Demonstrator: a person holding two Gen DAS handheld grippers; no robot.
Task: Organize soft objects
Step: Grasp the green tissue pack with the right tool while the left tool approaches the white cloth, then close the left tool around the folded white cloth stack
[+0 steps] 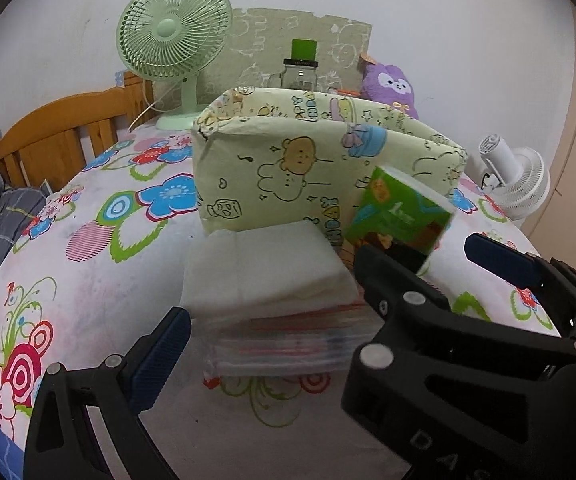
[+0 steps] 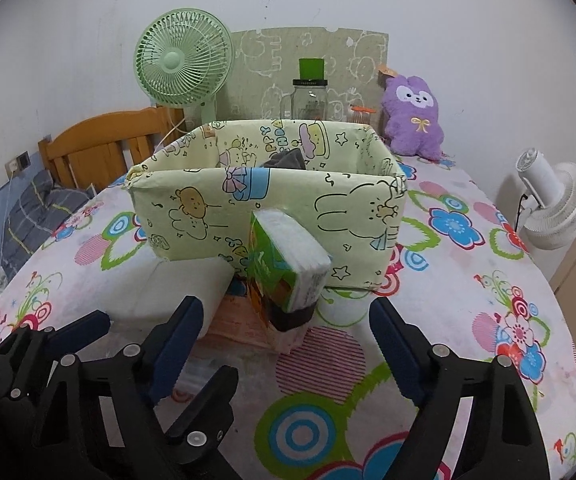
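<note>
Between wide right tool point(image 2: 288, 336) fingers, tissue pack point(image 2: 288, 264), box point(image 2: 320, 200) edge just behind.

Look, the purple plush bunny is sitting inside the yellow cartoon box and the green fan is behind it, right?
Not quite. The purple plush bunny sits outside the yellow cartoon-print box, behind its right far corner, against the wall. The right wrist view shows this. The green table fan is indeed behind the box.

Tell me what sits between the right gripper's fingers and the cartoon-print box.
In the right wrist view, the green tissue pack stands on end between the open right gripper and the cartoon-print box, resting on a flat pinkish stack.
</note>
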